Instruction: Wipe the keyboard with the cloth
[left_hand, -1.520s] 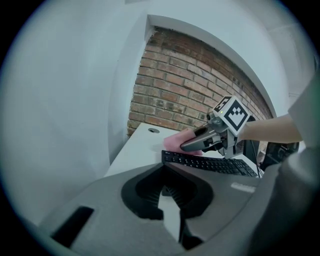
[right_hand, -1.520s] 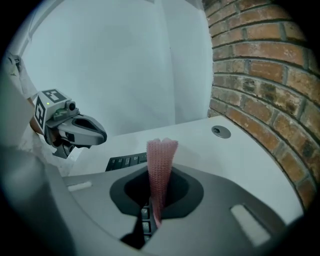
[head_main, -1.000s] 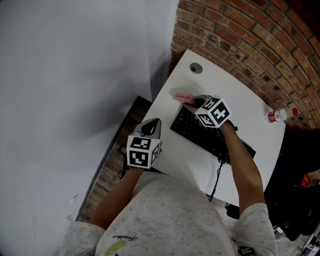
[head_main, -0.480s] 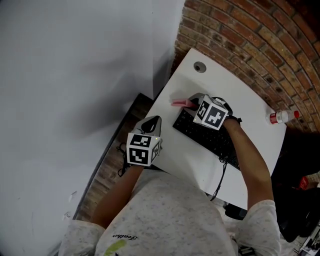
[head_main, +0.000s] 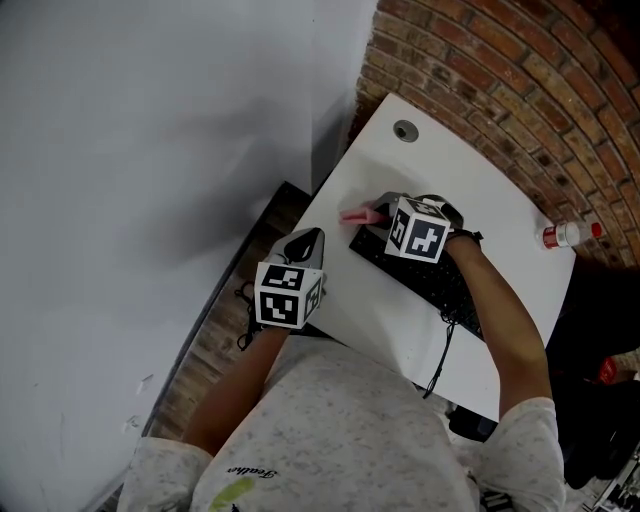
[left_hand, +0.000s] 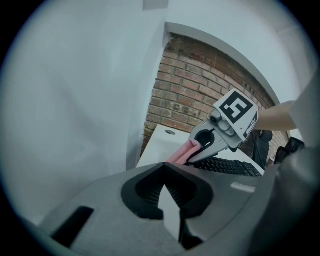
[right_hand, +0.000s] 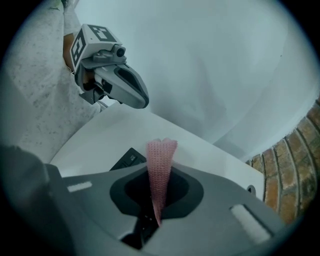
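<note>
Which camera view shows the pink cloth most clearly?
The right gripper view: the cloth is close, pinched in the right gripper. The head view shows only its pink tip; the left gripper view shows it small.

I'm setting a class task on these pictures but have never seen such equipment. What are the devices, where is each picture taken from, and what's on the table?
A person holds a two-jaw gripper in each hand. One picture comes from a head camera looking down; the others come from cameras riding on each gripper. On the white table lie a black keyboard and a small bottle. The right gripper pinches a pink cloth near the keyboard's end. The left gripper, jaws together, holds nothing.
</note>
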